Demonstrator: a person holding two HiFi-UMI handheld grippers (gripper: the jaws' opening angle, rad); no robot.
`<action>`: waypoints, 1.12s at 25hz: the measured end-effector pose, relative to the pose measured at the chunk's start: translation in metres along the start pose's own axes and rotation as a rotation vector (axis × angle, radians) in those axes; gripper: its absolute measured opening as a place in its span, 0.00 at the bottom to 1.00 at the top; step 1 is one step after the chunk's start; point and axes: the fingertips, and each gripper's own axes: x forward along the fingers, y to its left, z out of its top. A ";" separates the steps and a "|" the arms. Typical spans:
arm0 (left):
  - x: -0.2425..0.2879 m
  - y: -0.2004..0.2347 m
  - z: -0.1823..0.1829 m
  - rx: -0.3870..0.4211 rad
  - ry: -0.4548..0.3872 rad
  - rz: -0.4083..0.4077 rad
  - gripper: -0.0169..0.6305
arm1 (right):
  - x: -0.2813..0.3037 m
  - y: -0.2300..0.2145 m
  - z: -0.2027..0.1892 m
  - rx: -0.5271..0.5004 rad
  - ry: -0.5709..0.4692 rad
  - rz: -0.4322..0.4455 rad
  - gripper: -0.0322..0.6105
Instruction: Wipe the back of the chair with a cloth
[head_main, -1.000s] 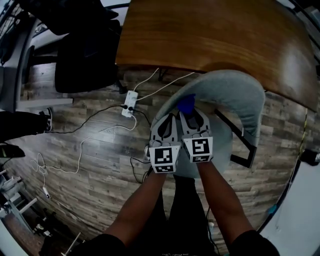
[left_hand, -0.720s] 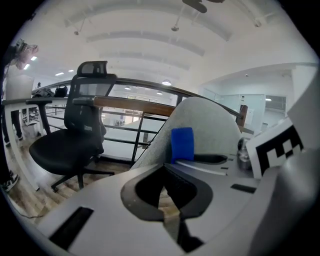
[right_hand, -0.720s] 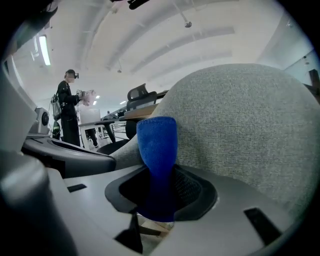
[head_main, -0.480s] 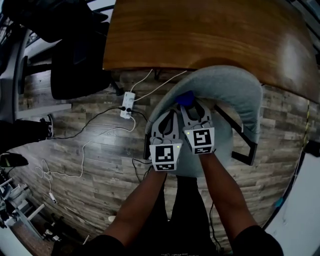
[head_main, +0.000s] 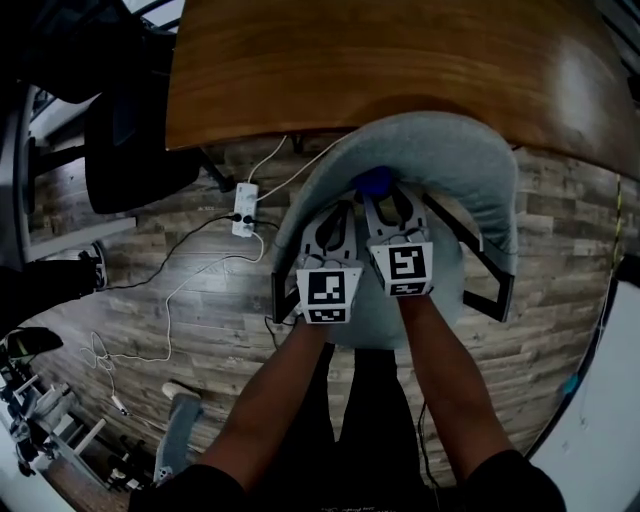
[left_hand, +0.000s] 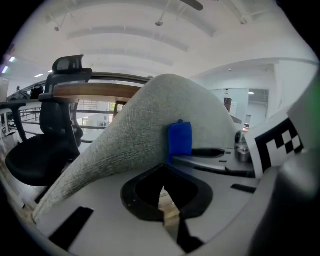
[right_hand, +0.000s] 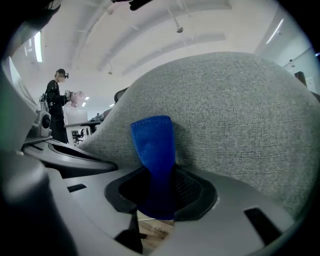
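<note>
- Wiping looks to be the step in hand: the right gripper (head_main: 385, 203) has its jaws clamped on a blue cloth (right_hand: 154, 145), and the cloth's free end lies against the grey fabric of the chair back (right_hand: 235, 110).
- The cloth stands upright out of the jaws. In the head view it touches the back on the side that faces the seat (head_main: 448, 275), near the middle of the curve.
- The left gripper (left_hand: 162, 195) sits just beside the right one, jaws together with nothing between them. It points at the same back but holds no part of the cloth. Whether its tips touch the fabric cannot be told.
- Both grippers hang over the seat, and the table (head_main: 400, 60) lies just beyond the top of the back.
- How much of the back is already wiped cannot be judged, since the fabric shows no mark either way.
- The next move probably calls for a sweep along the curve, with enough push to hold the cloth flat on the weave. The back bends round, so the right gripper would have to turn with it to keep the cloth facing the fabric.
- Only the cloth's lower end is gripped. On this rough weave the free end may fold over or drag, so a slow, even stroke seems wise.
</note>
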 end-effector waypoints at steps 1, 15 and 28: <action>0.003 -0.003 0.000 0.007 -0.001 -0.014 0.03 | -0.001 -0.003 -0.001 0.002 -0.003 -0.006 0.26; 0.047 -0.042 0.003 0.023 0.003 -0.186 0.03 | -0.018 -0.055 -0.015 0.051 -0.005 -0.127 0.26; 0.067 -0.083 0.001 0.079 0.013 -0.273 0.03 | -0.048 -0.097 -0.029 0.100 -0.002 -0.259 0.26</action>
